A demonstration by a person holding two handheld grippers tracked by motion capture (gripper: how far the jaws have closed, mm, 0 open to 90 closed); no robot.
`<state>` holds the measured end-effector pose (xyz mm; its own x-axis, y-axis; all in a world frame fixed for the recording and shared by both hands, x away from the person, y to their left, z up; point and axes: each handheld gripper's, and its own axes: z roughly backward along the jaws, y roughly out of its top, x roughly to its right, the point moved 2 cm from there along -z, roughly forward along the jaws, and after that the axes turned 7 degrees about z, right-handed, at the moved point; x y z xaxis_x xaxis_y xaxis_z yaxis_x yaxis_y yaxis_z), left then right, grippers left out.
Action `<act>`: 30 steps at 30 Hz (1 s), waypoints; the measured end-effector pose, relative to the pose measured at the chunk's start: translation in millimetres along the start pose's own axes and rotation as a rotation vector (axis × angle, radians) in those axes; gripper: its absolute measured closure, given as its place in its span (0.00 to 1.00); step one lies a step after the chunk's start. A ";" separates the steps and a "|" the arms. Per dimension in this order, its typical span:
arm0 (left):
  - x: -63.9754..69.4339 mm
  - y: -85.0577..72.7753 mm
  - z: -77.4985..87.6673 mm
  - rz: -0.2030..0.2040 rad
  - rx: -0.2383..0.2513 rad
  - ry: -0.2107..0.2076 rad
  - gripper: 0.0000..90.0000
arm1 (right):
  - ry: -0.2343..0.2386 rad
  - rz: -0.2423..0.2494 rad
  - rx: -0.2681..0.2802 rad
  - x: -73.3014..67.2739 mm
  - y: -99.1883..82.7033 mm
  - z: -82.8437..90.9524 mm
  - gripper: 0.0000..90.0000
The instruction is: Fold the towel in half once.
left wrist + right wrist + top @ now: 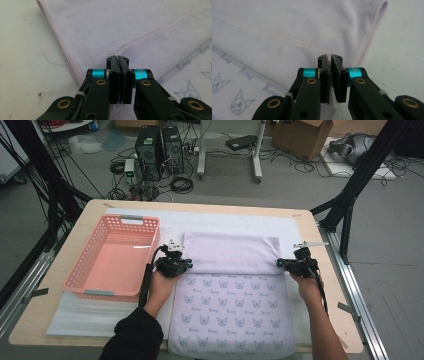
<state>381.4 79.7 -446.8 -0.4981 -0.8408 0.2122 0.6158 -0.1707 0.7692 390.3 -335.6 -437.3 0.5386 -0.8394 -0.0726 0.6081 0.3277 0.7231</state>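
Observation:
A lavender towel (230, 252) lies flat on the table, its far part folded back over a near part printed with cat faces (230, 305). My left gripper (186, 265) is at the left end of the folded flap's hem, and its jaws (117, 58) are shut where the stitched hem (140, 37) meets them. At the right end of the same hem my right gripper (281, 263) has its jaws (330, 56) shut, with a strip of lavender cloth showing between the pads. The towel (287, 22) spreads out beyond them.
A pink slotted basket (137, 220) stands empty just left of my left gripper. A white foam mat (85, 315) lies under the towel and basket on the wooden table (50, 285). Black frame posts, cables and computer cases stand on the floor beyond.

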 end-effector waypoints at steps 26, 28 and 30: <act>28.2 -63.8 84.4 -0.099 0.095 -0.146 0.98 | 0.080 0.088 0.115 -54.4 -79.7 78.8 0.95; 29.7 -69.6 89.8 -0.104 0.093 -0.154 0.98 | 0.083 0.099 0.116 -60.1 -84.7 83.3 0.95; 32.3 -75.1 94.2 -0.098 0.094 -0.163 0.98 | 0.088 0.103 0.118 -65.1 -89.4 87.6 0.95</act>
<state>261.5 113.8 -440.9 -0.6495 -0.7271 0.2223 0.5035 -0.1922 0.8423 249.7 -348.2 -437.0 0.6463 -0.7614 -0.0503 0.4773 0.3520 0.8051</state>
